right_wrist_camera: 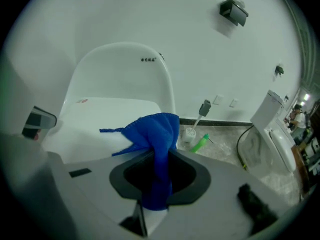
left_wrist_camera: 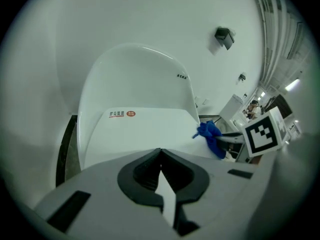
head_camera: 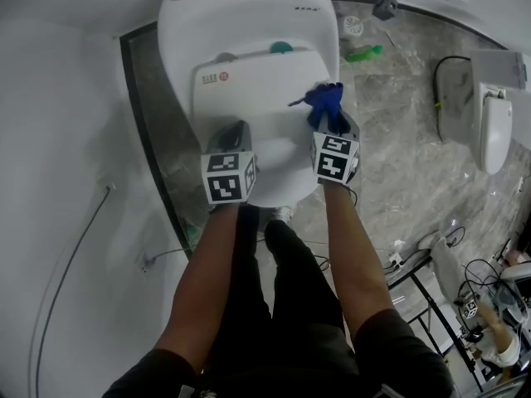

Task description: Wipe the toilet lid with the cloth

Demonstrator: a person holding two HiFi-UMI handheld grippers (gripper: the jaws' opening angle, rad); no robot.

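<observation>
The white toilet lid (head_camera: 257,98) lies closed under both grippers, with a red label near its back left. My right gripper (head_camera: 330,124) is shut on a blue cloth (head_camera: 325,102) that bunches out past the jaws over the lid's right side. The right gripper view shows the cloth (right_wrist_camera: 152,139) pinched between the jaws, its loose end over the lid (right_wrist_camera: 95,119). My left gripper (head_camera: 234,133) is shut with nothing in it, over the lid's front left. In the left gripper view, the cloth (left_wrist_camera: 211,136) hangs at the lid's (left_wrist_camera: 140,134) right edge.
The tank and cover (head_camera: 249,11) rise behind the lid. On the marble floor to the right stand a toilet brush holder (head_camera: 353,26) and a green bottle (head_camera: 365,54). A second white toilet (head_camera: 494,114) and cables (head_camera: 448,81) are further right. A white wall runs along the left.
</observation>
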